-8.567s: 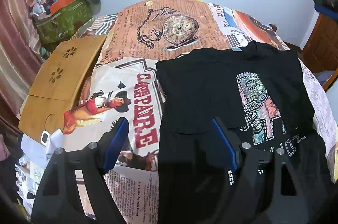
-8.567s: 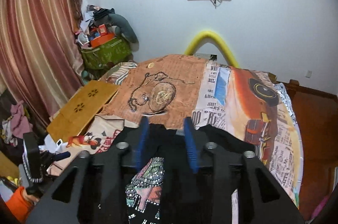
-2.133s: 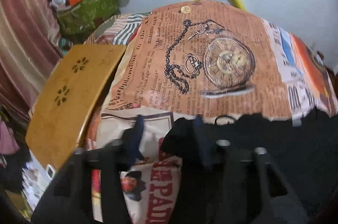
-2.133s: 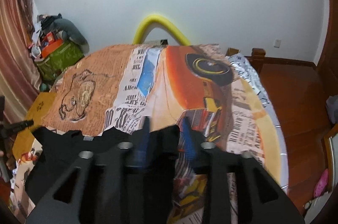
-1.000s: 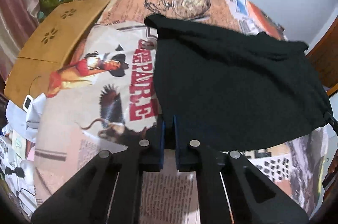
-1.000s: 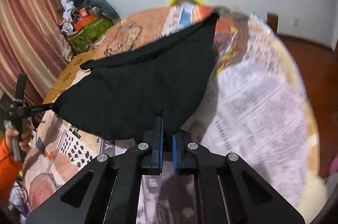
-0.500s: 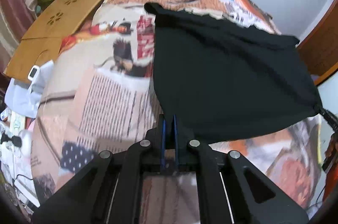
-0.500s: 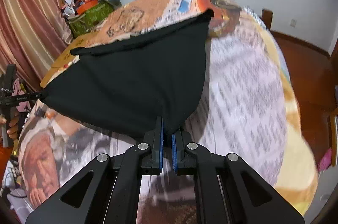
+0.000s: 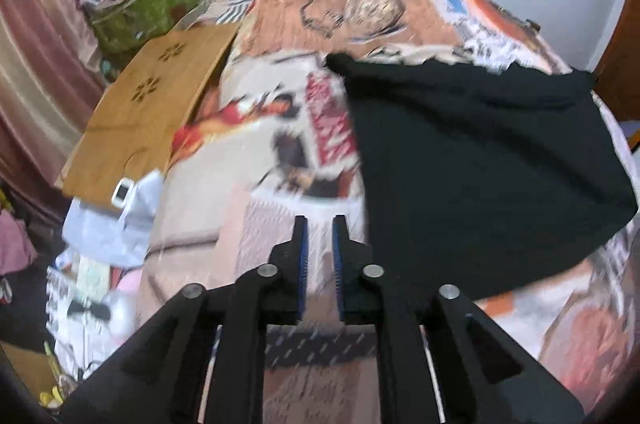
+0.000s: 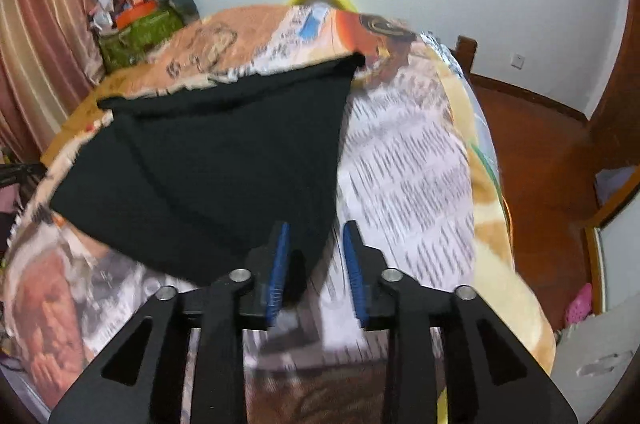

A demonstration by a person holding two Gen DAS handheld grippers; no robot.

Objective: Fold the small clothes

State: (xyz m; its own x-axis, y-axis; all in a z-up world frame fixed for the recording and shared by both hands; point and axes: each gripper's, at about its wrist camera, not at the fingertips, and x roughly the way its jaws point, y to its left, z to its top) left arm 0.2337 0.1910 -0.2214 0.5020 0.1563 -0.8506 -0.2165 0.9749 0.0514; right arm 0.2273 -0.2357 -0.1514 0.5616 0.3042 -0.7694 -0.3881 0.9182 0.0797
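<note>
Both releases underway: your left gripper (image 9: 319,238) is opening on nothing, just left of the black T-shirt (image 9: 480,159); your right gripper (image 10: 314,250) is opening with its near corner loose between the pads. Back out low, don't drag the hem. One shirt, flat on the printed blanket (image 9: 280,127).

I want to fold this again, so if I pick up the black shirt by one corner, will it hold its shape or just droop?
Probably droop: the black shirt lies limp and creased along its far edge on the bedspread. It looks thin, so likely light. A push would probably bunch it, not slide it whole.
</note>
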